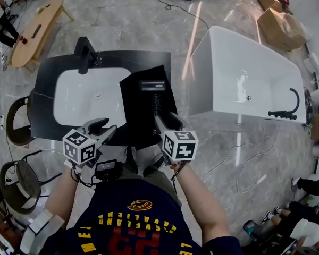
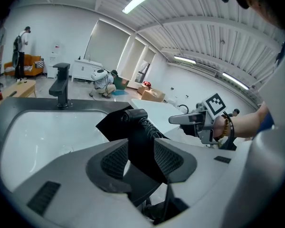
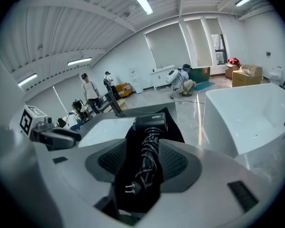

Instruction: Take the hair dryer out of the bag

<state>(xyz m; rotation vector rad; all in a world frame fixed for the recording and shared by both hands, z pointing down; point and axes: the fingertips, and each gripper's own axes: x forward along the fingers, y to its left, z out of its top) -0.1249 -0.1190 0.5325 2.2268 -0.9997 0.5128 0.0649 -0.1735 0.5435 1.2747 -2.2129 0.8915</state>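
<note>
The hair dryer (image 1: 153,85), cord wound round its handle, is lying on top of the flat black bag (image 1: 135,110) on the worktop (image 1: 45,89), right of the sink (image 1: 85,97), while the left tool (image 1: 105,127) and the right tool (image 1: 167,121) are being held wide open and empty over the bag's near edge, apparently to leave the dryer free.

Black bag (image 1: 138,116) lies flat and empty-looking in the middle of the head view, spread on the dark table (image 1: 42,105), its left edge lapping over the white basin (image 1: 90,97). The hair dryer (image 1: 152,85) is out and resting on top of it. It's black, its barrel lying crosswise near the bag's upper end and its handle pointing down the frame. The cord (image 1: 157,108) is wound tightly round that handle, and the two-pin plug (image 3: 128,188) hangs loose at the bottom.
</note>
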